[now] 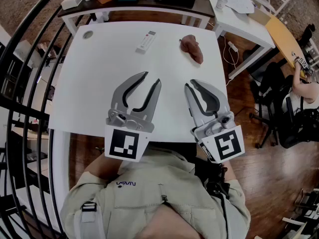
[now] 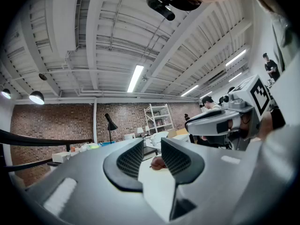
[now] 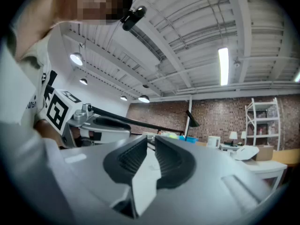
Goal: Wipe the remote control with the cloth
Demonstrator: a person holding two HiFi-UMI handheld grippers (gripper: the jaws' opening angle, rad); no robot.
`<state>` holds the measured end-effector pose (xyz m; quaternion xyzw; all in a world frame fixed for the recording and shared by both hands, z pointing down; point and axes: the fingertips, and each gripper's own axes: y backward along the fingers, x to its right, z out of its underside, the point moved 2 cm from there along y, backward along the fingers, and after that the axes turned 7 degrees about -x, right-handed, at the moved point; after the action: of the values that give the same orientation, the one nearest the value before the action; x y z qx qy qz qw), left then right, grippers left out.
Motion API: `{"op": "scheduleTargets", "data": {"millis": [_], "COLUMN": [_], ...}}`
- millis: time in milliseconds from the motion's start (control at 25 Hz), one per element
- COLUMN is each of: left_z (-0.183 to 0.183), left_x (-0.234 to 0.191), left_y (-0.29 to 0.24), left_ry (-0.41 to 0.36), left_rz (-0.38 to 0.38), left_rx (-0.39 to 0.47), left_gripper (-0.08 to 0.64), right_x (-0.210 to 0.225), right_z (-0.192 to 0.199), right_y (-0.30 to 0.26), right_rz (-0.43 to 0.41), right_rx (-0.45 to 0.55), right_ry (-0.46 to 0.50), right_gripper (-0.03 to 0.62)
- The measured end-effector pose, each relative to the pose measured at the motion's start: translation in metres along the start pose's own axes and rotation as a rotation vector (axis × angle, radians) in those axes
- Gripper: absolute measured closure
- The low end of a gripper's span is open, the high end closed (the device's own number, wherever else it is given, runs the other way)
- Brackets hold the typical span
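A white remote control (image 1: 146,41) lies at the far side of the white table (image 1: 89,83), left of centre. A crumpled brown cloth (image 1: 192,48) rests to its right, and shows far off between the left jaws in the left gripper view (image 2: 158,162). My left gripper (image 1: 151,78) hovers over the table's near half, its jaws a little apart with nothing between them (image 2: 151,146). Beside it, my right gripper (image 1: 192,83) holds nothing, with only a narrow slit between its jaws (image 3: 151,142). Both grippers are well short of the remote and the cloth.
A small round grey disc (image 1: 88,34) sits at the table's far left corner. A cluttered dark table (image 1: 149,1) stands behind, a white desk (image 1: 239,14) at back right. Black railing (image 1: 30,59) curves along the left. A black chair (image 1: 271,103) and a seated person (image 1: 306,86) are at right.
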<state>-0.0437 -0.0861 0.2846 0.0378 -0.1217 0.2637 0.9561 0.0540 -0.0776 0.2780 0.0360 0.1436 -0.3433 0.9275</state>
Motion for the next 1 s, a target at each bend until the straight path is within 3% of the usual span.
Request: {"op": "scheduleTargets", "data": {"millis": [320,600,880,1000], "left_z": [-0.01,0.01,0.004,0.025], "left_x": [-0.024,-0.054,-0.101,-0.113], "left_y": [-0.033,-0.081,-0.127,-0.158], "left_ry": [0.038,-0.022,-0.012,0.011], "left_rz": [0.005,0.009,-0.034,-0.028], "left_rx": [0.006,-0.081,-0.1,-0.162], "left_gripper": [0.413,0.37,0.344,0.316], "right_x": [0.033,0.084,0.149,0.173], "right_z": [-0.007,-0.007,0.021,0.047], "right_y": [-0.023,-0.051,-0.096,-0.118], "right_rz": [0.029,0.064,0.115,0.133], "right_rx": [0.001,-0.018,-0.106,-0.187], "right_ry": [0.014,0.055,0.042,0.025], "right_gripper": [0.521,0.493,0.443,0.42]}}
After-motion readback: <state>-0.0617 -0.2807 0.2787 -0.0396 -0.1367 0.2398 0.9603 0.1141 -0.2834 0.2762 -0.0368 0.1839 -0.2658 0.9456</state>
